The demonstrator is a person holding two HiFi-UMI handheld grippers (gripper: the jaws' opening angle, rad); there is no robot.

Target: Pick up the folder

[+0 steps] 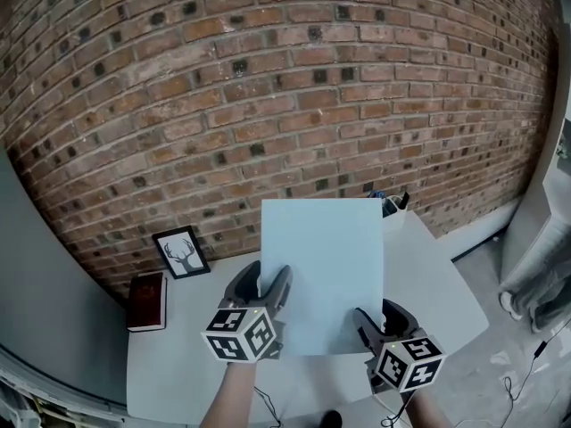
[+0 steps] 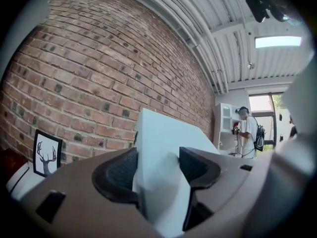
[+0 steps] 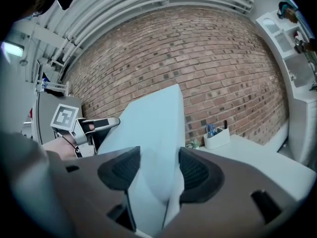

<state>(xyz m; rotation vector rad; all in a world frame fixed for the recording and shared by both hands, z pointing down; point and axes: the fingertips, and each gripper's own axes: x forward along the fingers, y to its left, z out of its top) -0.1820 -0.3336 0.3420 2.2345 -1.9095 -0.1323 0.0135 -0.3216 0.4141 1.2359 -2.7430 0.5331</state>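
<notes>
Behind: brick wall [image 1: 268,87]; below: white surface [image 1: 178,364]. Pale-blue folder [image 1: 323,270] is up off the surface, approx upright. The left gripper [image 1: 265,279] has its fingers [image 2: 119,175] clamped on the lower-left edge. The right gripper [image 1: 379,315] has its fingers [image 3: 195,172] clamped on the lower-right corner. Pickup looks done; nothing left but a steady 2-gripper hold.

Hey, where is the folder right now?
In the head view's centre, the folder is held above the table, left gripper on its lower left edge, right gripper on its lower right corner.
</notes>
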